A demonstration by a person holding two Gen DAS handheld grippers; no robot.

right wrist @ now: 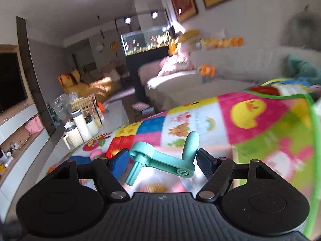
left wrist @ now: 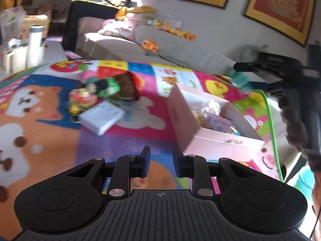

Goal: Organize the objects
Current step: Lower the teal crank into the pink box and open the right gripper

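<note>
- Across the colourful play mat (left wrist: 120, 140) everything to be sorted is spread out; from your left wrist view the loose pile sits to the upper left and the open container to the right.
- The pink box (left wrist: 210, 140) stands just ahead and right of your left gripper (left wrist: 160, 160), already holding several small items, its near corner close to the right finger.
- The white flat box (left wrist: 101, 119) lies left of centre, with the toy heap (left wrist: 104, 92) touching its far side; both are well apart from the pink box.
- Your right gripper (right wrist: 162, 160) pinches a teal crank-shaped handle (right wrist: 166, 158) between its pads, the long arm running roughly crosswise from pad to pad, one stub pointing down, the other up. In the left view that gripper (left wrist: 266, 64) shows beyond the pink box, above its far right side, so I judge the box lies below and toward you from it.
- Your left gripper's jaws are drawn in with nothing between them; it is nearer the box, but the right carries the piece.
</note>
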